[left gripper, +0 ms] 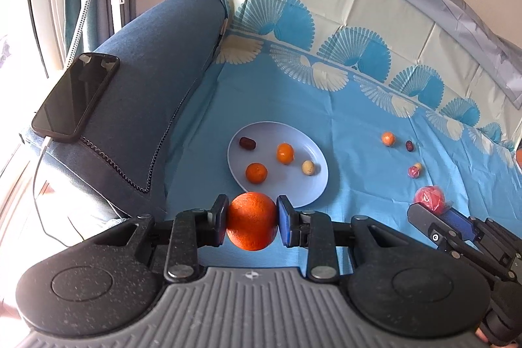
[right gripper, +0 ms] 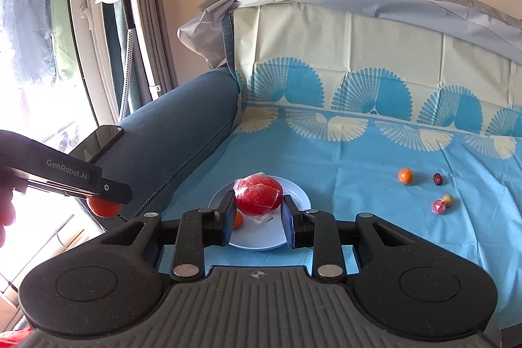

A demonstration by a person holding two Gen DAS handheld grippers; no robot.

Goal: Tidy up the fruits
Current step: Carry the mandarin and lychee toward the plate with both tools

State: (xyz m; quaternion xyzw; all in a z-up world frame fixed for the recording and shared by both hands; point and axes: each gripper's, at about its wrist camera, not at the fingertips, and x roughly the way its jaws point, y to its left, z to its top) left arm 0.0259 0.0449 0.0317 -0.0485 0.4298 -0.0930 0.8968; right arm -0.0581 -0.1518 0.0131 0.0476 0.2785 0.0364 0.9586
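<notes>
My left gripper [left gripper: 252, 220] is shut on a large orange [left gripper: 252, 225], held just in front of the pale blue plate [left gripper: 306, 194]. The plate holds two small oranges [left gripper: 256, 173], a dark date [left gripper: 247, 143] and a yellowish fruit [left gripper: 308, 167]. My right gripper [right gripper: 258, 211] is shut on a red fruit wrapped in plastic [right gripper: 258, 194], held over the plate [right gripper: 297, 194]. It shows at the right edge of the left wrist view [left gripper: 430, 198]. Loose on the blue cloth lie a small orange [right gripper: 406, 176], a date [right gripper: 437, 178], a pink wrapped fruit [right gripper: 438, 206] and a yellowish fruit [right gripper: 447, 200].
A blue sofa armrest [left gripper: 156, 87] stands left of the plate with a black phone [left gripper: 76, 97] and cable on it. The cloth-covered backrest [right gripper: 359, 54] rises behind. A window and a garment steamer [right gripper: 130, 22] are at far left.
</notes>
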